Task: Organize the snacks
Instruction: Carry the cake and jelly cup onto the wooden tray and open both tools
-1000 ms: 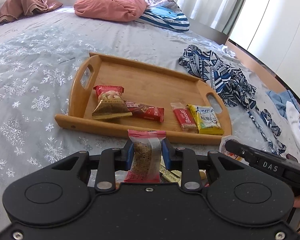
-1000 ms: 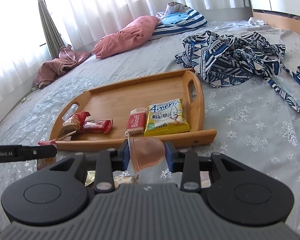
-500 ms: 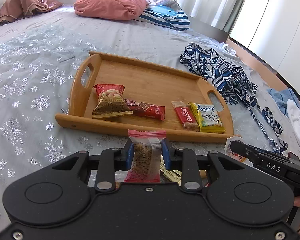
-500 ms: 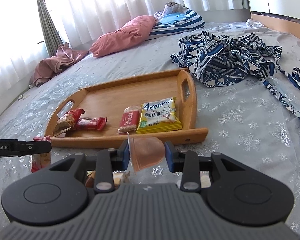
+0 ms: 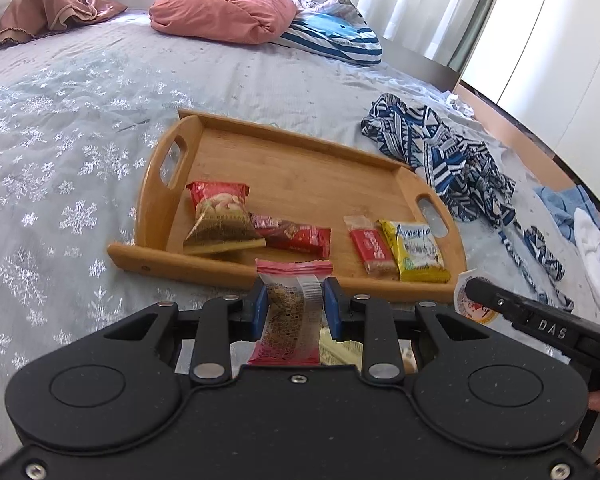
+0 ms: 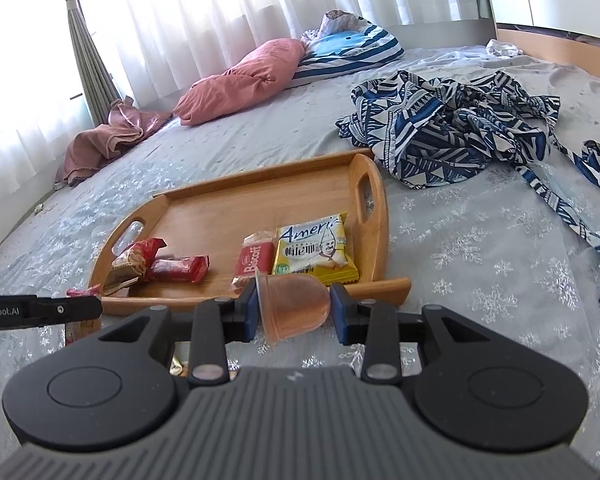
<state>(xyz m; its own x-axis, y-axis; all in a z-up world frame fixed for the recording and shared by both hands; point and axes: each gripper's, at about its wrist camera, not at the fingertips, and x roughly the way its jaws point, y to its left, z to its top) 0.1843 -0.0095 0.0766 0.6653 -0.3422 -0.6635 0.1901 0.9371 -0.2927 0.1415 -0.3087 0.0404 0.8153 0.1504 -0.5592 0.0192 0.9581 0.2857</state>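
Little has changed: the pink-edged snack packet [image 5: 290,312] is still clamped in the left gripper [image 5: 294,308] and the jelly cup [image 6: 294,304] in the right gripper [image 6: 296,306], both held just short of the wooden tray [image 5: 300,160], so placement remains undone.

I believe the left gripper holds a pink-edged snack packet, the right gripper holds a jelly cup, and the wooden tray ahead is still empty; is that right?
Not quite: the wooden tray is not empty. The left wrist view shows four snacks lying along its near edge, among them a yellow packet. The rest holds: the left gripper holds the pink-edged snack packet, and the right gripper holds the jelly cup.
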